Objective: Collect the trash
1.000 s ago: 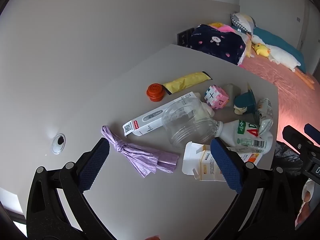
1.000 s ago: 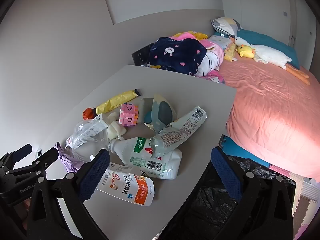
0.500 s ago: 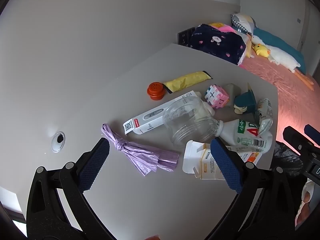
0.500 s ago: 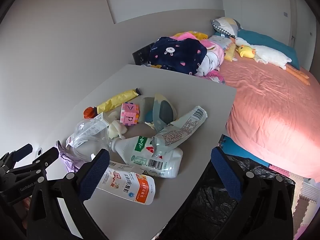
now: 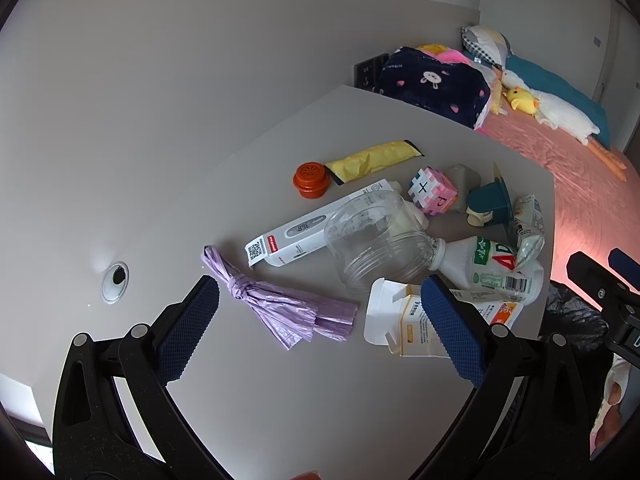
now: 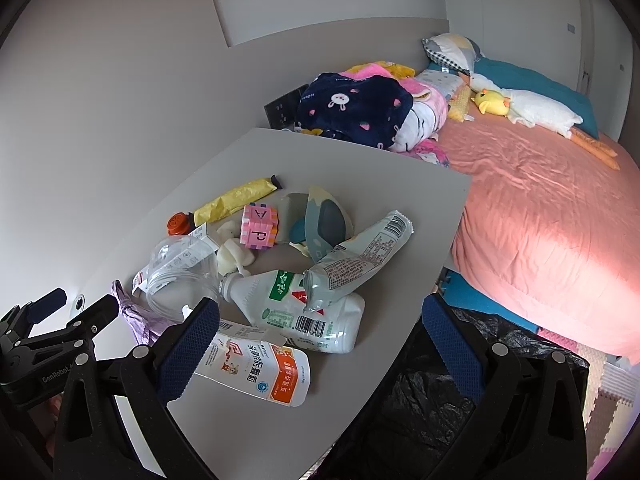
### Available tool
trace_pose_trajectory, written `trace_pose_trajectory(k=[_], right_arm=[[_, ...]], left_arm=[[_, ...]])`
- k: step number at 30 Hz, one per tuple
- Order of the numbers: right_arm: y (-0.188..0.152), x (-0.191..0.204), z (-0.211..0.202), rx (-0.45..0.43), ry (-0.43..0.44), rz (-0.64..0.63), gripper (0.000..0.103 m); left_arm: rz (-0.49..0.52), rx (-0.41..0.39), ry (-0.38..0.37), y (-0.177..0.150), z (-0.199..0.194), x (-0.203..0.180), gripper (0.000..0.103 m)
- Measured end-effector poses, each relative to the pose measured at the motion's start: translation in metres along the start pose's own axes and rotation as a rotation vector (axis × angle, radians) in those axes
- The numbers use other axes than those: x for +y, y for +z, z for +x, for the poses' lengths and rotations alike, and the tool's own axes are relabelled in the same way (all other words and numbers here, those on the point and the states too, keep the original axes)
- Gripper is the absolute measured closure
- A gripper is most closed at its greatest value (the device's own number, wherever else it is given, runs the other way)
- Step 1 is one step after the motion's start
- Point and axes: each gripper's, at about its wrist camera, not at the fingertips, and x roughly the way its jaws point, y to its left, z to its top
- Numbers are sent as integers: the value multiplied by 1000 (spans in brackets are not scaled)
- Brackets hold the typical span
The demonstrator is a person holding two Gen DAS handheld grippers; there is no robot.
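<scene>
Trash lies in a heap on the grey table (image 5: 280, 380): a purple knotted bag (image 5: 280, 304), a clear plastic jar (image 5: 376, 240), a white thermometer box (image 5: 308, 228), a white milk bottle (image 6: 296, 308), an orange-and-white carton (image 6: 256, 364), a crumpled grey pouch (image 6: 360, 256), a yellow wrapper (image 5: 372, 158) and an orange cap (image 5: 311, 180). My left gripper (image 5: 320, 324) is open and empty above the purple bag. My right gripper (image 6: 320, 340) is open and empty over the table's near edge, by the carton. A black trash bag (image 6: 440, 412) hangs open below the table edge.
A pink puzzle cube (image 6: 259, 227) and a teal toy (image 5: 490, 204) sit among the trash. A cable hole (image 5: 115, 277) is in the table at the left. A bed (image 6: 540, 208) with pink sheet, blankets and plush toys stands to the right.
Both grippers have drifted very slightly; the scene has shifted a little in both views. Nothing was taken hold of or moved.
</scene>
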Motion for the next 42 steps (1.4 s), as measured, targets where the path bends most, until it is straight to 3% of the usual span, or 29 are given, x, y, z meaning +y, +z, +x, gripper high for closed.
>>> trace_pose_trajectory(k=[42], right_arm=[[0,-4,-9,-5,-2,5,2]], left_arm=[[-22,11,-15,-3,-2,6,6]])
